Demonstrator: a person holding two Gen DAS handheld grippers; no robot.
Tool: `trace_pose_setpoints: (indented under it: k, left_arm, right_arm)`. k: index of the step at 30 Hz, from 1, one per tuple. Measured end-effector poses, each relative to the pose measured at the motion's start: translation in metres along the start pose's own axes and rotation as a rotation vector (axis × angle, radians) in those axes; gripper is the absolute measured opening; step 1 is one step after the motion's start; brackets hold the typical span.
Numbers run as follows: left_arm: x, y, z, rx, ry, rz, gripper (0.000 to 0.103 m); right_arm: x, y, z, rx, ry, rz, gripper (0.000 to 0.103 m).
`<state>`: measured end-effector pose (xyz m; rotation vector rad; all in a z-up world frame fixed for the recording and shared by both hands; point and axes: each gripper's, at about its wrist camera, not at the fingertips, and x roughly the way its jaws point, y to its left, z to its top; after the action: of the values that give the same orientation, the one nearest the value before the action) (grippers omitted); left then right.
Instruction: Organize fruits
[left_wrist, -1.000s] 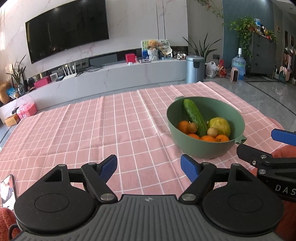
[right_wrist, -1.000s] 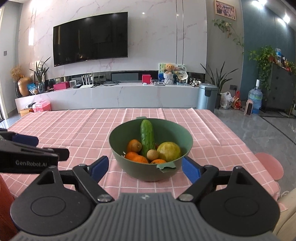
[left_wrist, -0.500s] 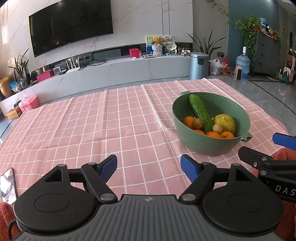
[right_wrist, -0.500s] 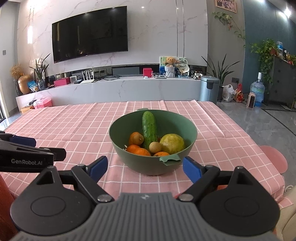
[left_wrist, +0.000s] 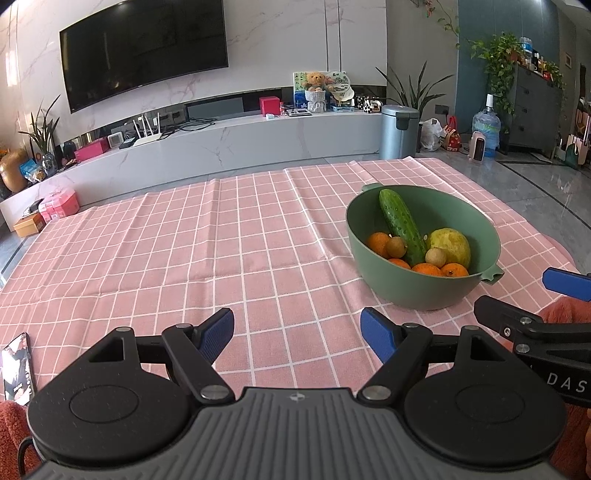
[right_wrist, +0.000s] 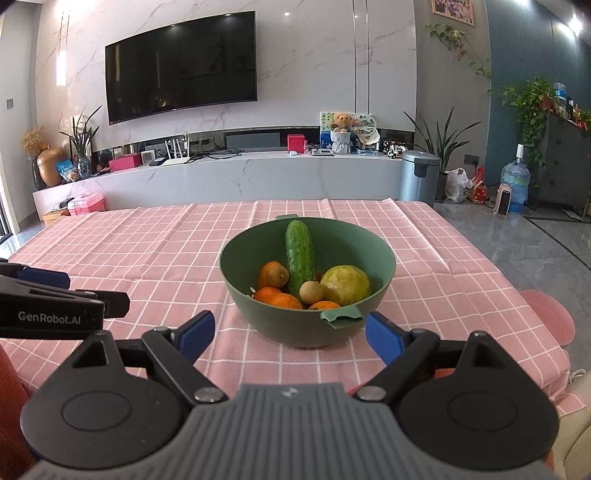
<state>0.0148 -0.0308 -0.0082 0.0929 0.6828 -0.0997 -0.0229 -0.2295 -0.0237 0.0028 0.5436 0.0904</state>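
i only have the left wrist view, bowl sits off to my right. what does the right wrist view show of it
Observer: There the green bowl sits dead ahead of the open right gripper, nothing between its fingers.
Operator: anything past the table edge on that side
Observer: Yes, a pink stool stands beside the right edge of the tablecloth.
Operator: how does the left gripper look from there
Observer: The left gripper shows from the side at the left edge, above the cloth, well apart from the bowl.
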Motion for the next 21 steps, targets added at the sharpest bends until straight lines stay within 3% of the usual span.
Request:
trace_pose_setpoints:
  k: [21]
  left_arm:
    - [0.0016, 0.0025, -0.0015, -0.007, 0.01, -0.002, 0.091]
  right_arm:
    - [0.0018, 0.0016, -0.0014, -0.007, 0.008, 0.008, 0.085]
